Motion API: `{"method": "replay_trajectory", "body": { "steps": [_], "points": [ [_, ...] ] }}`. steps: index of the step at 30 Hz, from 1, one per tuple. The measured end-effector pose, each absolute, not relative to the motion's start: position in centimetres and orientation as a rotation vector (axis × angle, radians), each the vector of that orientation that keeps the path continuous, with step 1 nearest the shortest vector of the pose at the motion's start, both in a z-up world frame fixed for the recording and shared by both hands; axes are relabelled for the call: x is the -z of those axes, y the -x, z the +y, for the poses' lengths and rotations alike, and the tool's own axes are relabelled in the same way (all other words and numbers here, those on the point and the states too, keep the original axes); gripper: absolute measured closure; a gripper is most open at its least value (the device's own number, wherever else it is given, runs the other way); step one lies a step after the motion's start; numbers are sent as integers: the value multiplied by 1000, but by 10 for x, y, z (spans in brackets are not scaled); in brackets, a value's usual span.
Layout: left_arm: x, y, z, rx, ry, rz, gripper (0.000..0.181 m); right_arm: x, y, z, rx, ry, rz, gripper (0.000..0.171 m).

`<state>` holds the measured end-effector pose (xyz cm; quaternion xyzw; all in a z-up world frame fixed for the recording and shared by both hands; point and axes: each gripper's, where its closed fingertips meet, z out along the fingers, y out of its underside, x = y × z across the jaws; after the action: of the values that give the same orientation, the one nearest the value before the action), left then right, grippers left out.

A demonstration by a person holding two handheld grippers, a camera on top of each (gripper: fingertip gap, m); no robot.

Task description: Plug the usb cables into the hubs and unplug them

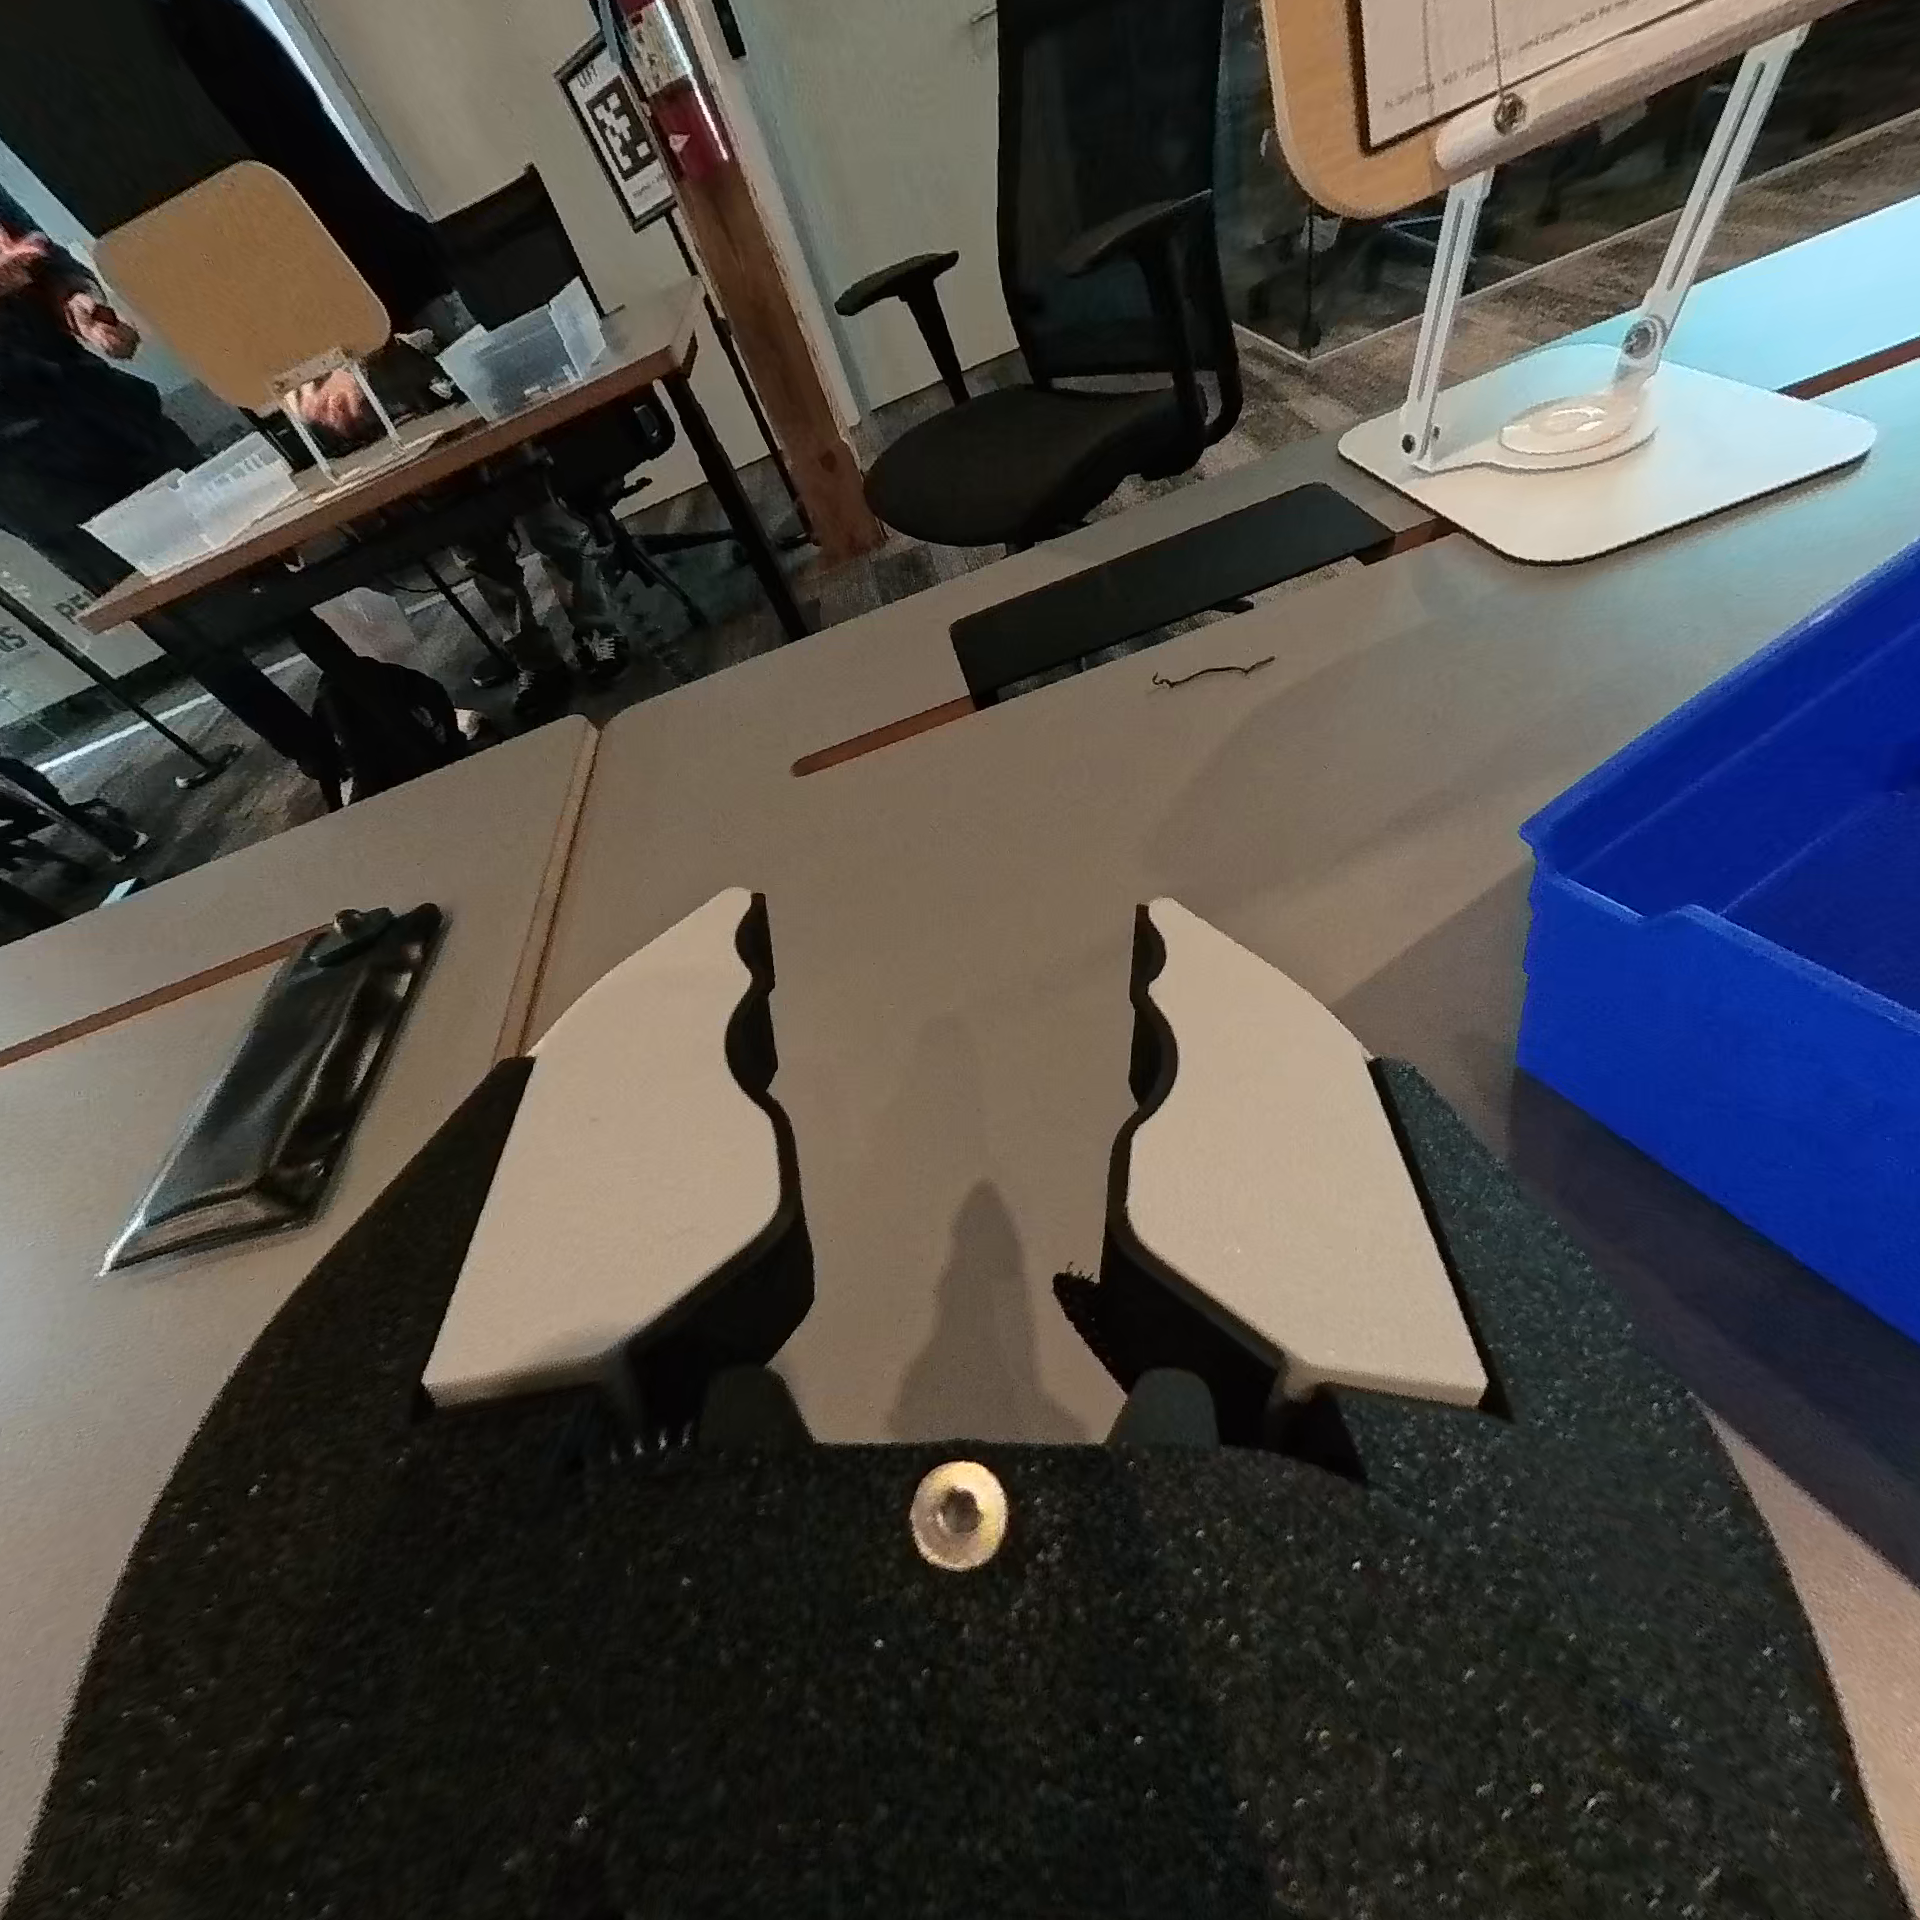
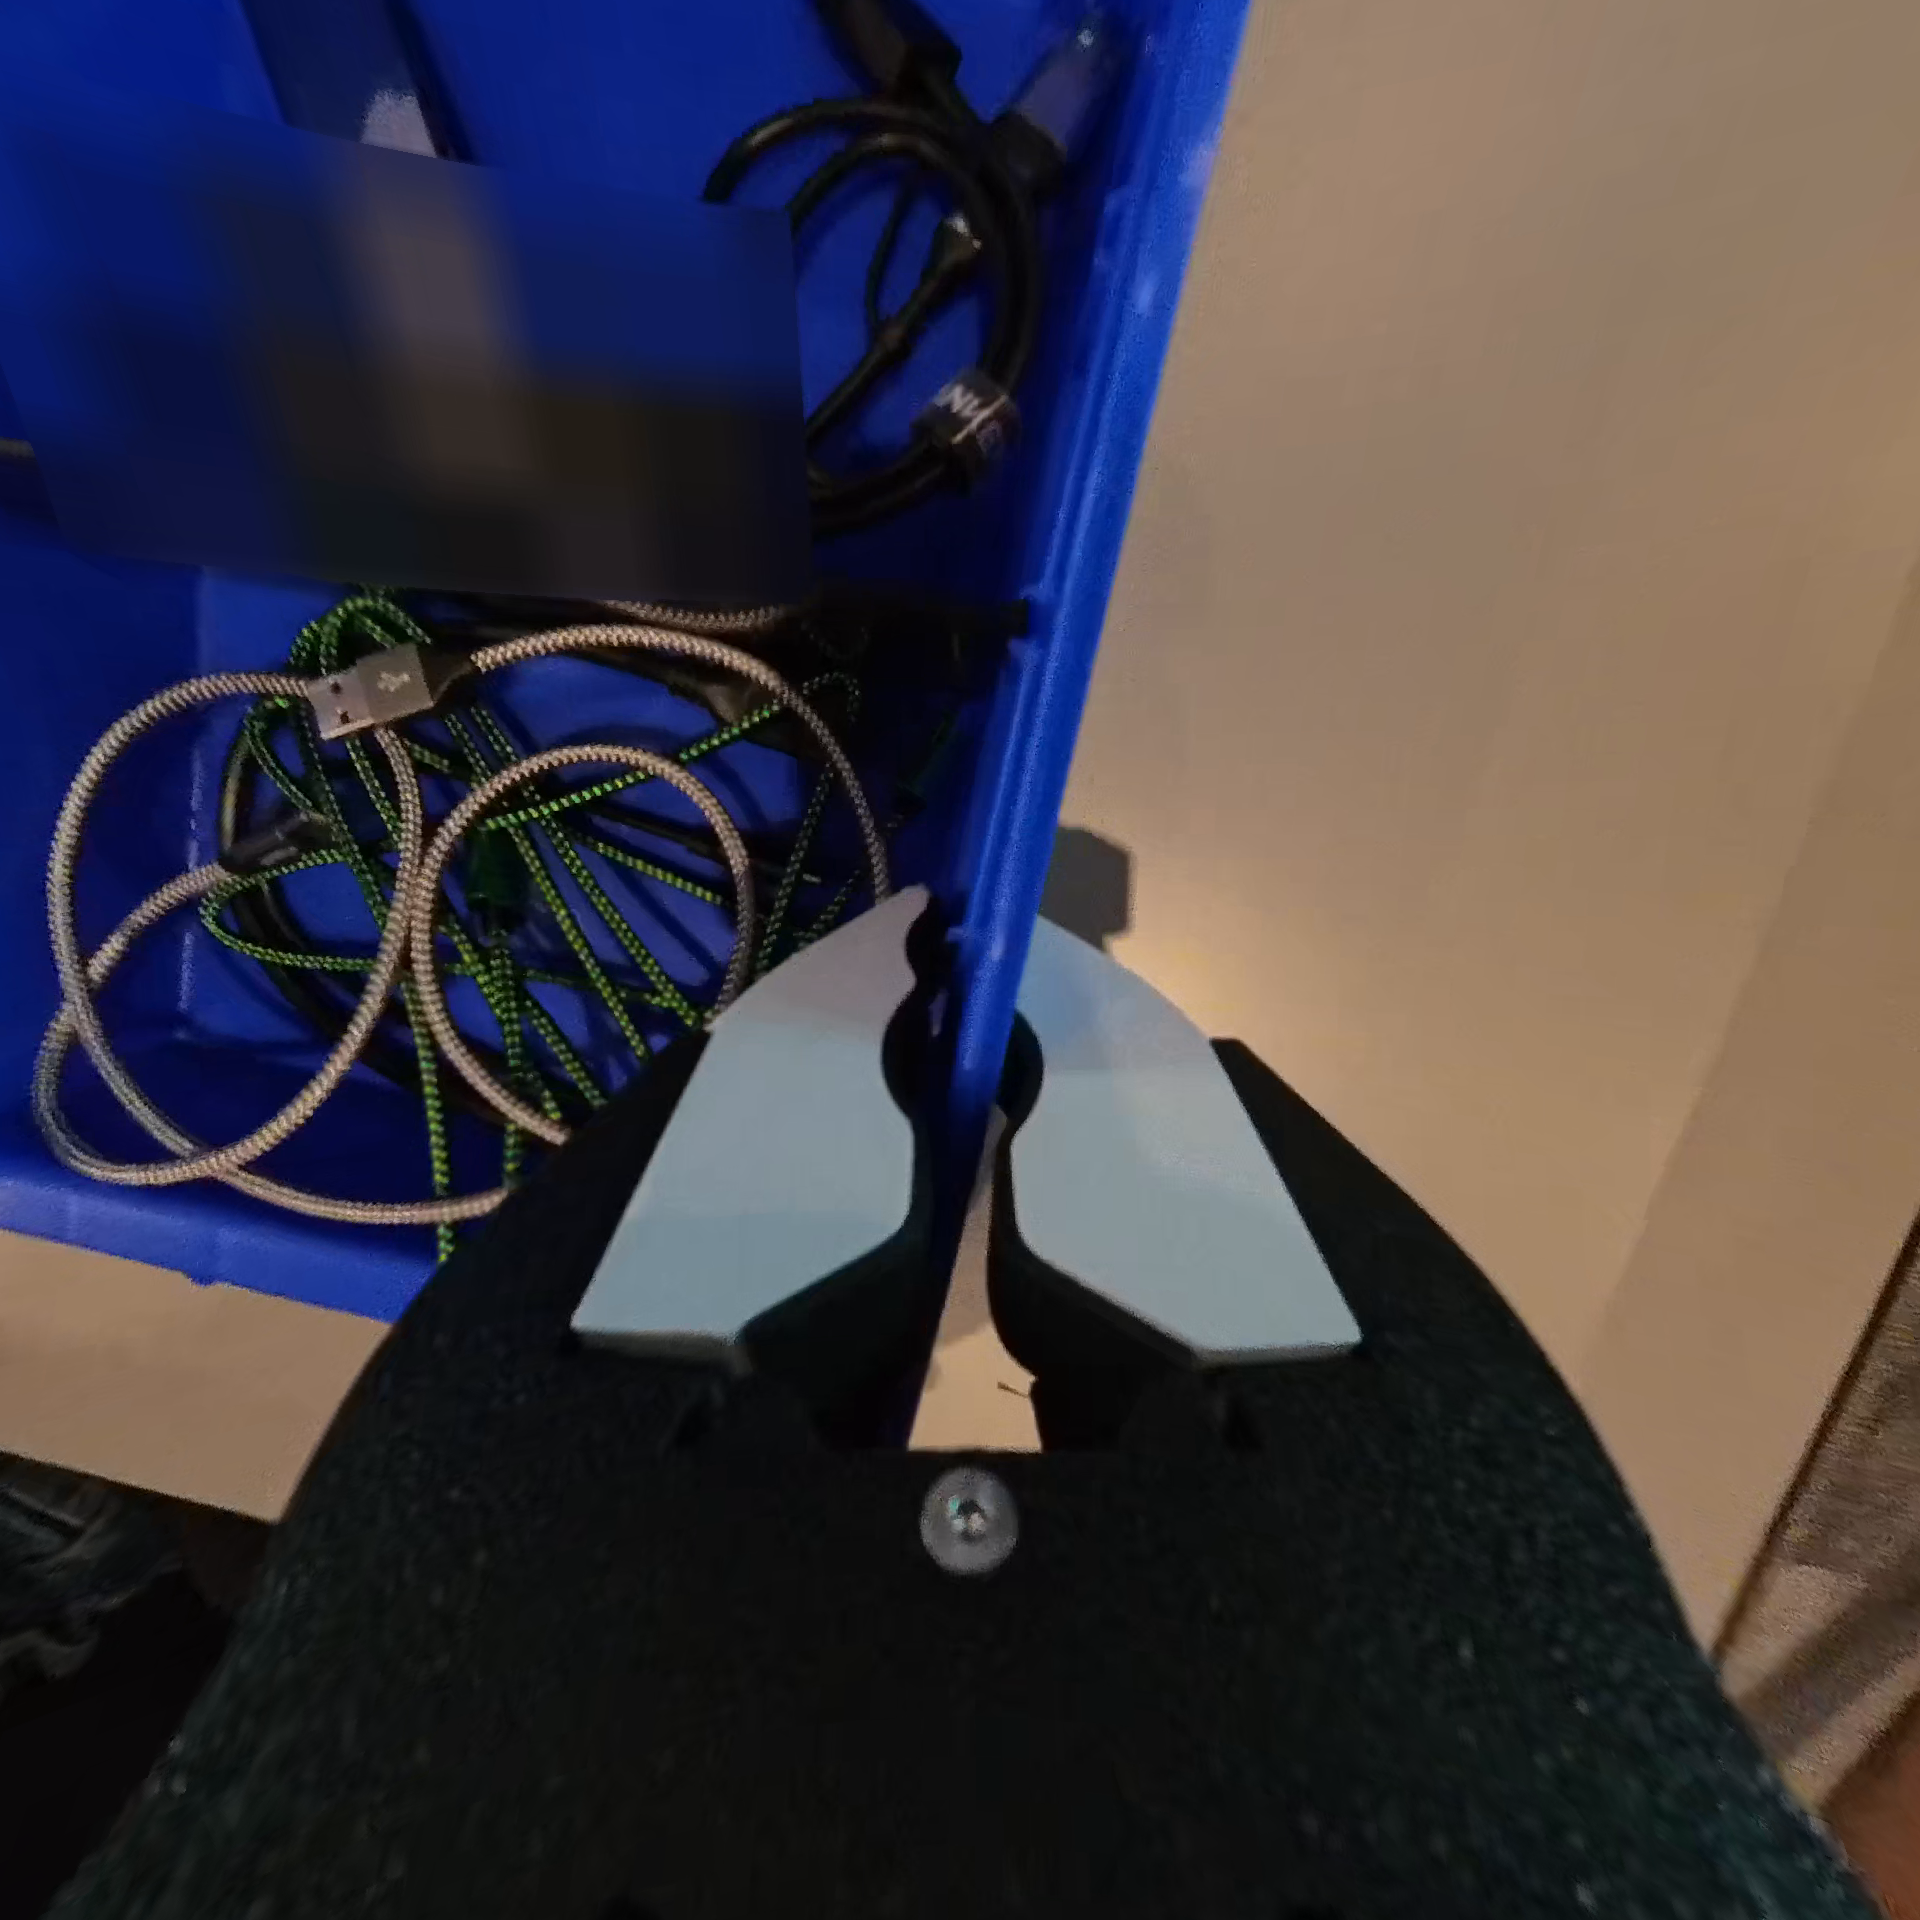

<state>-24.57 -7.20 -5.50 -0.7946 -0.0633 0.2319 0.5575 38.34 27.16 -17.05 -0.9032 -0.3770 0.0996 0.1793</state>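
A blue plastic bin [image 2: 1101, 520] stands on the table and also shows at the right of the left wrist view [image 1: 1714, 997]. Its near compartment holds a tangled grey braided USB cable [image 2: 582, 769] with its plug [image 2: 364, 696] on top, and a green-and-black braided cable [image 2: 540, 862]. Black cables [image 2: 935, 260] lie in the far compartment. My right gripper [image 2: 971, 935] is shut on the bin's right wall, one finger inside and one outside. My left gripper [image 1: 951, 920] is open and empty above the bare table, left of the bin. I cannot make out a hub.
A flat black pouch [image 1: 281, 1091] lies on the table at the left. A small black wire tie [image 1: 1210, 673] and a white stand base [image 1: 1621, 457] are farther back. An office chair [image 1: 1070, 416] stands beyond the table. The table's edge [image 2: 1818, 1403] runs right of the bin.
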Motion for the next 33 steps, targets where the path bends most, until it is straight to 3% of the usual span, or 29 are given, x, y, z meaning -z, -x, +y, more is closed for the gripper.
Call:
{"method": "replay_trajectory", "body": {
  "steps": [1, 15, 21, 28, 33],
  "points": [
    [54, 246, -72, -547, 1872, -151, 116, 170, -382, 271, -305, 2554, -1039, 167],
    [51, 261, -85, -515, 1849, -204, 116, 128, -369, 280, -411, 2553, -834, 165],
    [49, 276, -98, -491, 1828, -266, 117, 67, -329, 273, -656, 2425, -813, 165],
    [45, 304, -128, -510, 1792, -365, 118, -36, -202, 224, -827, 2205, -1052, 166],
    [35, 338, -178, -580, 1721, -509, 118, -65, -58, 165, -833, 2072, -1390, 166]
  ]
}}
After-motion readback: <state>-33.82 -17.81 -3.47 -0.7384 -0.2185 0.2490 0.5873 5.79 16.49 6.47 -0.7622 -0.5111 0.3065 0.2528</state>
